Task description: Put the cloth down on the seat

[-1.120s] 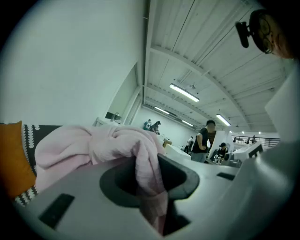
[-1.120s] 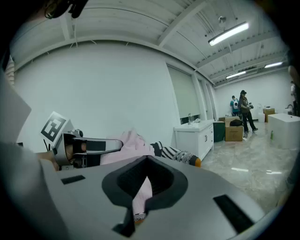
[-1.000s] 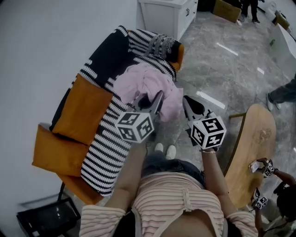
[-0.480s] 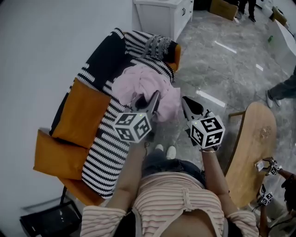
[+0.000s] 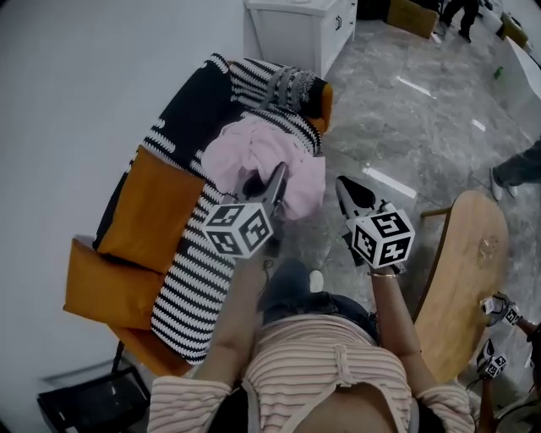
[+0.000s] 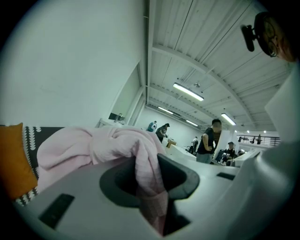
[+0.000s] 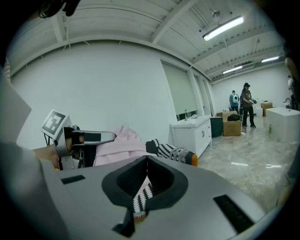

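A bunched pink cloth (image 5: 254, 152) lies on the sofa seat, which is covered by a black-and-white striped blanket (image 5: 194, 271). My left gripper (image 5: 277, 176) is at the cloth's near edge, shut on a fold of it; in the left gripper view the pink fabric (image 6: 145, 164) runs down between the jaws of the left gripper (image 6: 150, 161). To the right, my right gripper (image 5: 342, 186) hangs over the floor beside the sofa, its jaws shut with nothing in them. The right gripper view shows the right gripper (image 7: 146, 159) pointing at the cloth (image 7: 122, 143) and the other gripper.
Orange cushions (image 5: 156, 211) line the sofa's back on the left. A white cabinet (image 5: 296, 25) stands beyond the sofa. A round wooden table (image 5: 461, 271) is at my right, a black chair (image 5: 84, 402) at bottom left. Other people stand further off on the marble floor.
My left gripper has drifted slightly left with the cloth still in it. The person's leg has stepped forward under the grippers. The right gripper has barely moved.
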Demonstrator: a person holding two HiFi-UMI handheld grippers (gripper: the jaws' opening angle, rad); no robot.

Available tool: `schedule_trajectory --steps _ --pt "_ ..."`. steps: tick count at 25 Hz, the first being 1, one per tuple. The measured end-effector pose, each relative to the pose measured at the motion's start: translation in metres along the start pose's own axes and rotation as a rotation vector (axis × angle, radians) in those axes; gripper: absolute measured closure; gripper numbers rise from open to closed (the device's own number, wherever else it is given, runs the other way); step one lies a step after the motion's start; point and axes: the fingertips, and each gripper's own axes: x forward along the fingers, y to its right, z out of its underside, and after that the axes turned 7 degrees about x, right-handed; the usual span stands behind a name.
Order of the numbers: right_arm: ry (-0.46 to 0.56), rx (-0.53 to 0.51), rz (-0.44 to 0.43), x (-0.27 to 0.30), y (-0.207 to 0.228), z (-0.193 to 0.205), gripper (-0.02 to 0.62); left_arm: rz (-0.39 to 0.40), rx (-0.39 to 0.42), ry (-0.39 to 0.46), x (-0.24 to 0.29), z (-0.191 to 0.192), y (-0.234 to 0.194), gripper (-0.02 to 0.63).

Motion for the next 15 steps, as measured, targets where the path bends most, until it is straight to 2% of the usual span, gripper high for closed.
schedule_trajectory --steps 7,15 --pt "0.018 0.031 0.005 0.001 0.024 -0.017 0.586 -0.013 0.012 -0.017 0.020 -0.012 0.004 0.499" --pt "0.003 0.063 0.039 0.028 0.050 -0.006 0.586 -0.029 0.001 -0.022 0.043 -0.006 -0.021 0.499"
